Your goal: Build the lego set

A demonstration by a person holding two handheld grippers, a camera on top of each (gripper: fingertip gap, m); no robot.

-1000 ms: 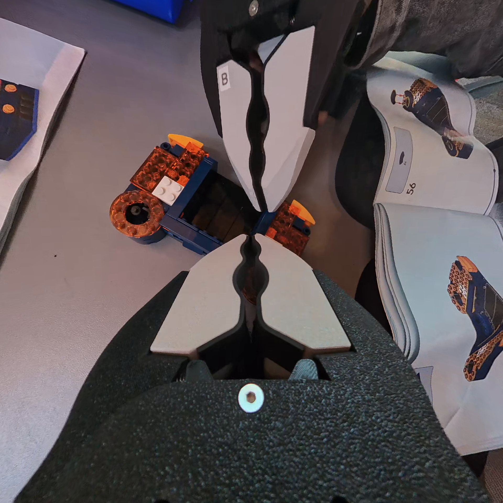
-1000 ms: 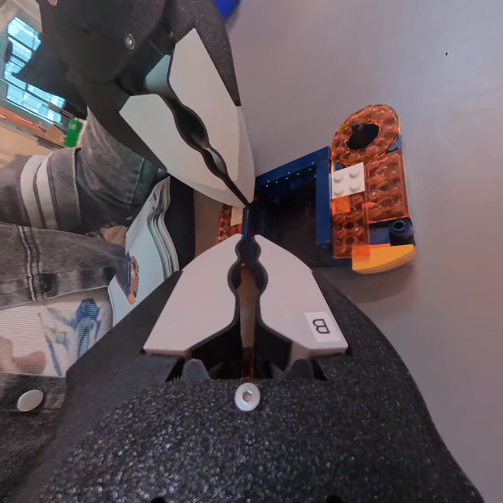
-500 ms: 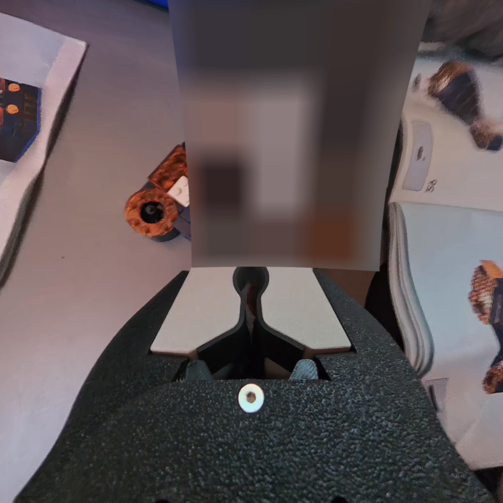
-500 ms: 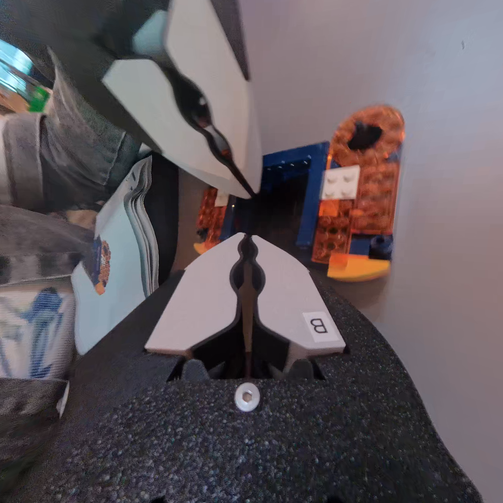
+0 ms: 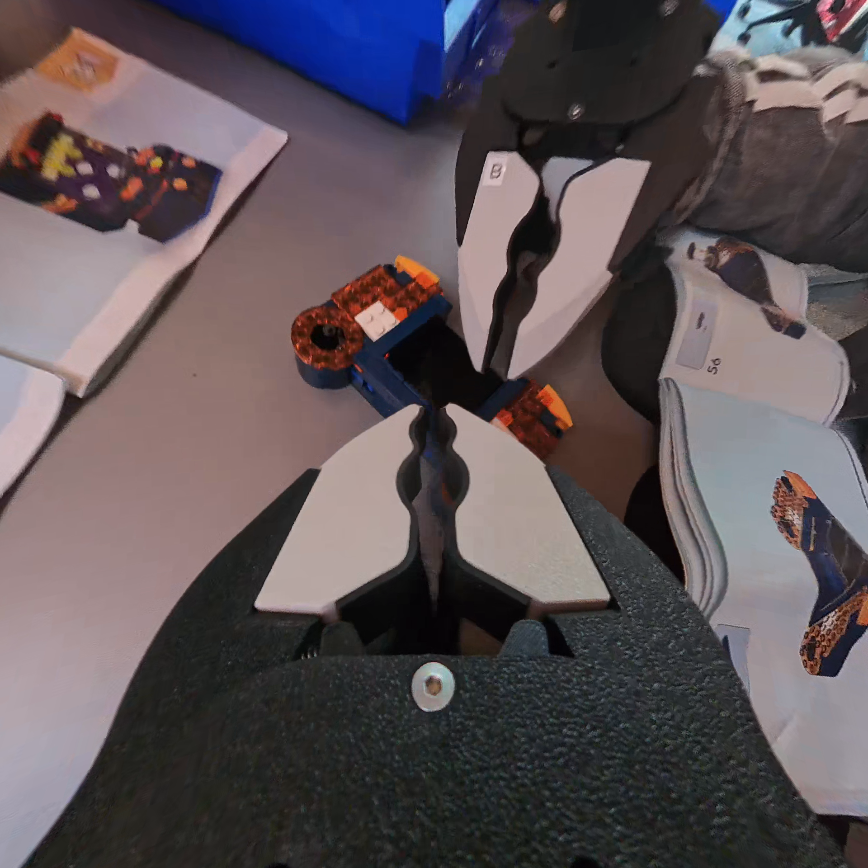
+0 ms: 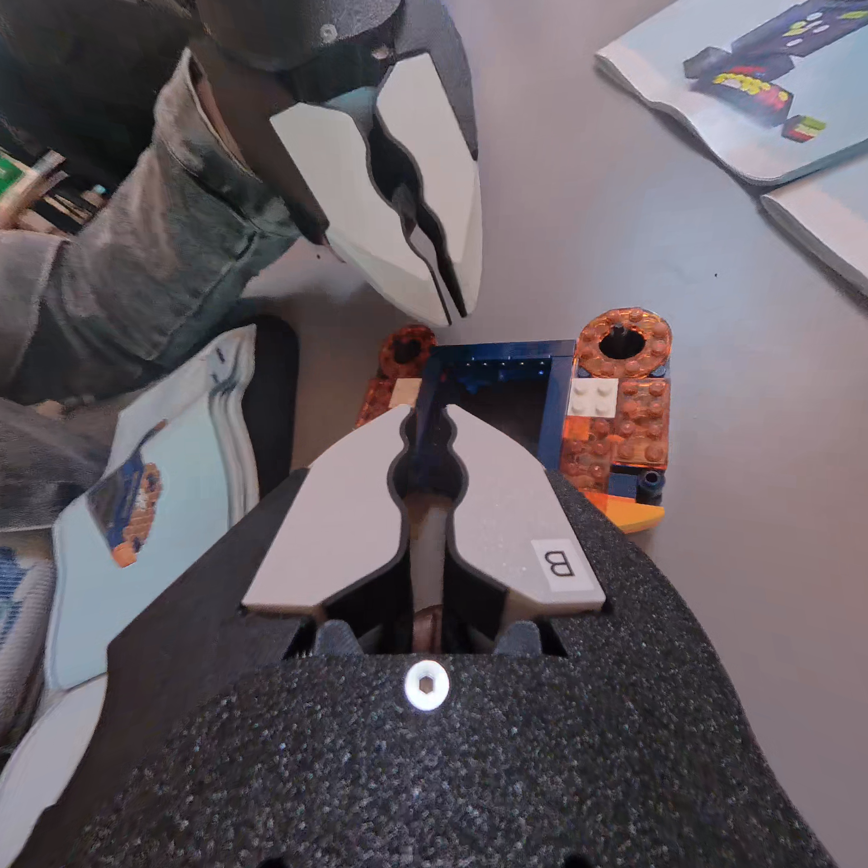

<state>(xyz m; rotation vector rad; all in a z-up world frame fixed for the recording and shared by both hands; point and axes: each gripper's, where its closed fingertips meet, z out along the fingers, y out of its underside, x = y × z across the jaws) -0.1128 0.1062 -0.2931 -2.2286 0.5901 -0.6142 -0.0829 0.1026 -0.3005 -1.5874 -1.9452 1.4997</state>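
The lego model (image 5: 371, 324), dark blue walls with orange transparent plates, a white plate and round orange rings, lies on the grey table (image 5: 211, 469). It also shows in the right wrist view (image 6: 606, 422). My left gripper (image 5: 432, 409) hovers over the model's near wall, nearly closed with a thin slit and holding nothing. In the right wrist view the left gripper (image 6: 452, 315) hangs just above the model's far edge. My right gripper (image 6: 427, 409) straddles a dark blue side wall and pinches it. In the left wrist view the right gripper (image 5: 495, 373) points down at the model's right wall.
An open instruction booklet (image 5: 751, 469) lies to the right of the model. A second booklet (image 5: 117, 235) lies to the left and shows in the right wrist view (image 6: 751, 94). A blue box (image 5: 329, 47) stands behind. A person's grey sleeve (image 5: 775, 188) is behind the right gripper. Left and right tips are no more than a few centimetres apart.
Both cameras have pulled up and back from the model. My left gripper's tips have lifted off it and parted slightly. The right wrist view has rotated. The model stays on the table.
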